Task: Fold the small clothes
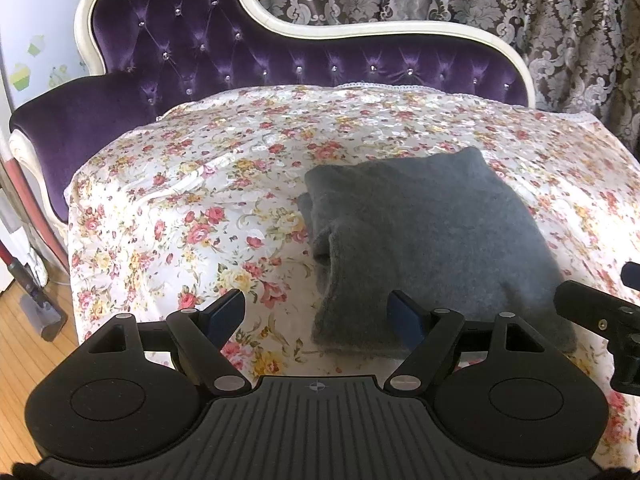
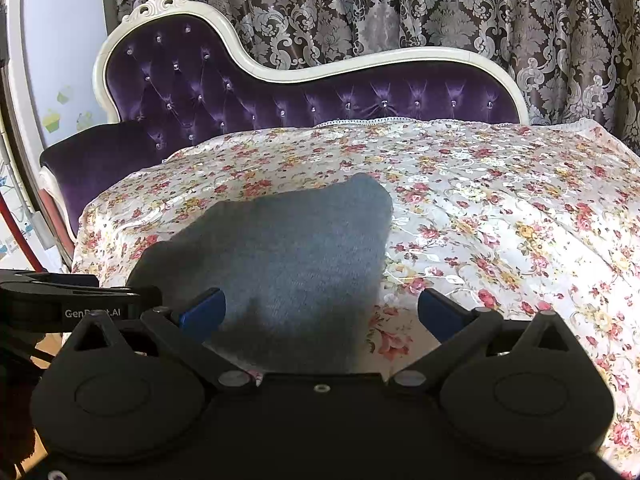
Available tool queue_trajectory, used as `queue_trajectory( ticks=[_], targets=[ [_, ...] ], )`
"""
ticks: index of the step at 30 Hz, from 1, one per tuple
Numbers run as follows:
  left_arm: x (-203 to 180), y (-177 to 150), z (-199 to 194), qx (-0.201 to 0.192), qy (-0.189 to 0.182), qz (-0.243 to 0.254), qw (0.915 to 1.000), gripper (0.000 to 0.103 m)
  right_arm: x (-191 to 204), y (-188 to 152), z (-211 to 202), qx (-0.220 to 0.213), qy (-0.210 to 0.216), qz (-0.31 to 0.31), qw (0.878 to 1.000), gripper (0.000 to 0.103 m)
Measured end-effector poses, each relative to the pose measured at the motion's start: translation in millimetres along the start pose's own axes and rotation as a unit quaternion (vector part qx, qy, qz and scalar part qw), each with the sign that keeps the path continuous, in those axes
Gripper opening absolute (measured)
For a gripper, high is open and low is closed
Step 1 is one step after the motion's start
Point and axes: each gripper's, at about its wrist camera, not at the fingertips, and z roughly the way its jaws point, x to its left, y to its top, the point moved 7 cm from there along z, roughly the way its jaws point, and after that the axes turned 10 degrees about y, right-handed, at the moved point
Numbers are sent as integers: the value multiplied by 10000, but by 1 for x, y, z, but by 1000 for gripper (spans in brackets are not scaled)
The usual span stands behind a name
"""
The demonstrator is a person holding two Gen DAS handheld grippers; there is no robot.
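A grey fleece garment (image 1: 420, 240) lies folded into a thick rectangle on the floral cloth (image 1: 180, 200). In the left wrist view it fills the middle right. My left gripper (image 1: 320, 314) hovers at its near left corner, open, with nothing between its blue pads (image 1: 226, 312). In the right wrist view the same grey garment (image 2: 288, 248) lies centre left. My right gripper (image 2: 322, 310) is open over its near right edge, its pads apart from the fabric. The right gripper's black finger (image 1: 592, 312) shows at the left wrist view's right edge.
The floral cloth (image 2: 500, 220) covers a purple tufted chaise (image 1: 224, 52) with a cream frame. Patterned curtains (image 2: 400, 8) hang behind. A wooden floor (image 1: 24, 344) and a vacuum cleaner (image 1: 36, 304) lie to the left. The left gripper's body (image 2: 60, 300) shows at the left.
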Motion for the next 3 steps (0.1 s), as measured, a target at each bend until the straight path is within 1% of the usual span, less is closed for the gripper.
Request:
queue_trajectory(
  ticks=[3],
  targets=[
    [0, 0, 0, 11, -7, 11, 10000, 77, 0, 0, 0, 7, 5, -1, 10000, 102]
  ],
)
